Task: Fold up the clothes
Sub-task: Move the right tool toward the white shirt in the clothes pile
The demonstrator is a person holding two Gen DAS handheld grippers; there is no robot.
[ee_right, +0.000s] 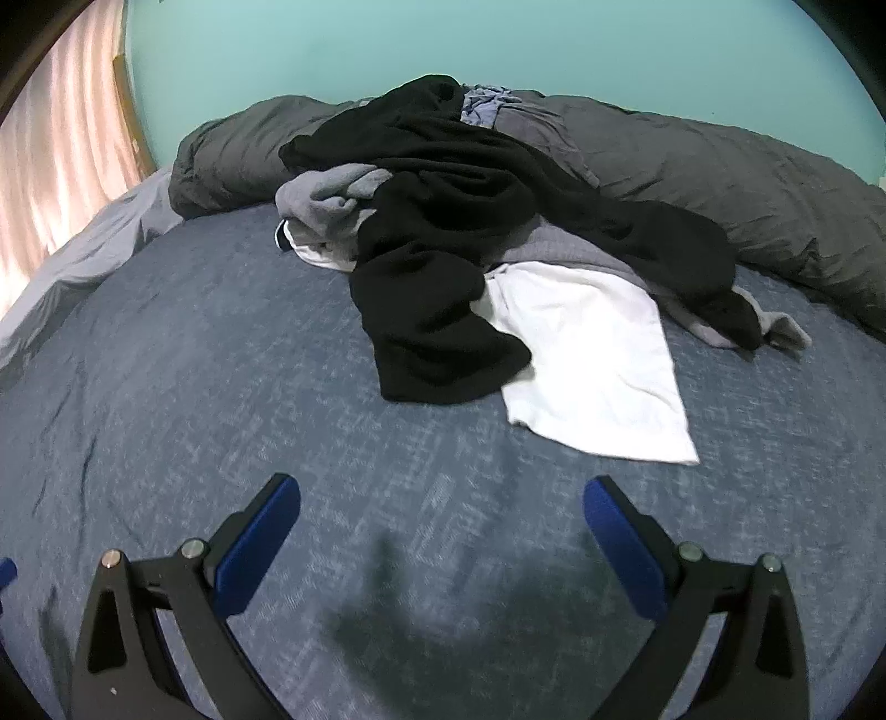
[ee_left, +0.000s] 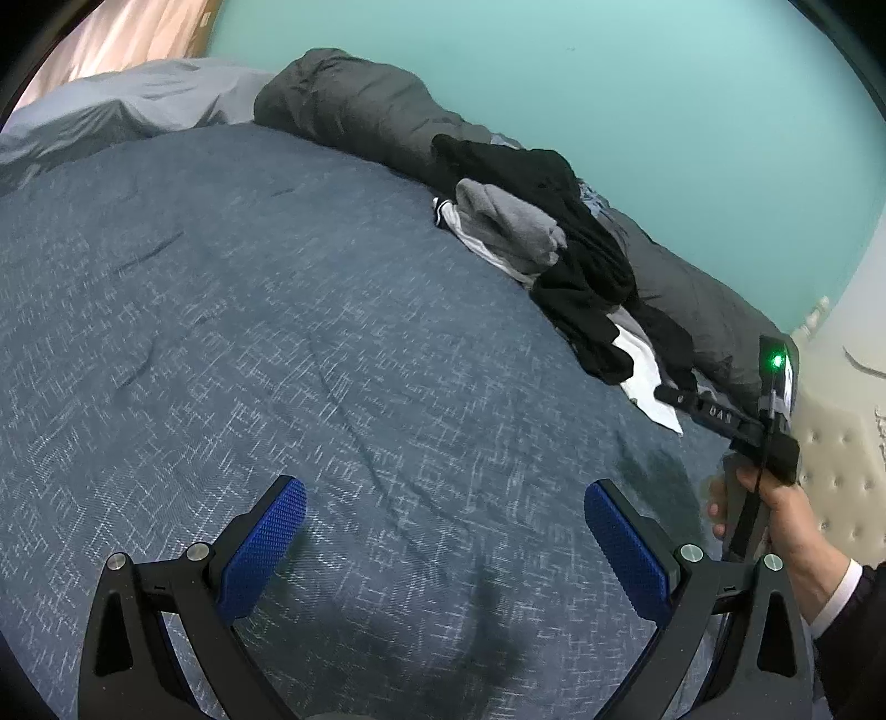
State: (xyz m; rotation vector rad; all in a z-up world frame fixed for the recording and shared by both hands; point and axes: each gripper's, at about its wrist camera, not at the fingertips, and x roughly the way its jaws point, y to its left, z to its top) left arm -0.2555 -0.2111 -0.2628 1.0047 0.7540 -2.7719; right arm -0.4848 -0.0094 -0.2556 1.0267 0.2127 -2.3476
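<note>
Turquoise wall (ee_right: 498, 39) rises behind a bed covered in a mottled blue bedspread (ee_right: 221, 415), which fills most of both views. Along the wall side of the bed lies a long rolled dark grey duvet (ee_right: 775, 188). To the far left, a pale grey sheet (ee_left: 111, 111) meets a pinkish curtain (ee_right: 61, 127).

A heap of unfolded clothes sits on the bedspread, resting against the duvet. On top sprawls a black garment (ee_right: 443, 266), one end spilling toward the camera. Under it, a white garment (ee_right: 592, 360) lies fairly flat with a corner pointing toward the near side of the bed. A light grey garment (ee_right: 326, 202) is bunched at the heap's left end, and a scrap of light blue cloth (ee_right: 482, 105) shows at the top, near the wall.

The right gripper (ee_right: 441, 507) hovers above bare bedspread, short of the white garment, its blue-padded fingers spread wide and holding nothing. The left gripper (ee_left: 444, 509) is likewise above bare bedspread, well left of the heap, fingers wide apart and empty. In the left view, a person's hand (ee_left: 775, 509) in a dark sleeve with a white cuff grips the other gripper's handle, where a green light glows.
</note>
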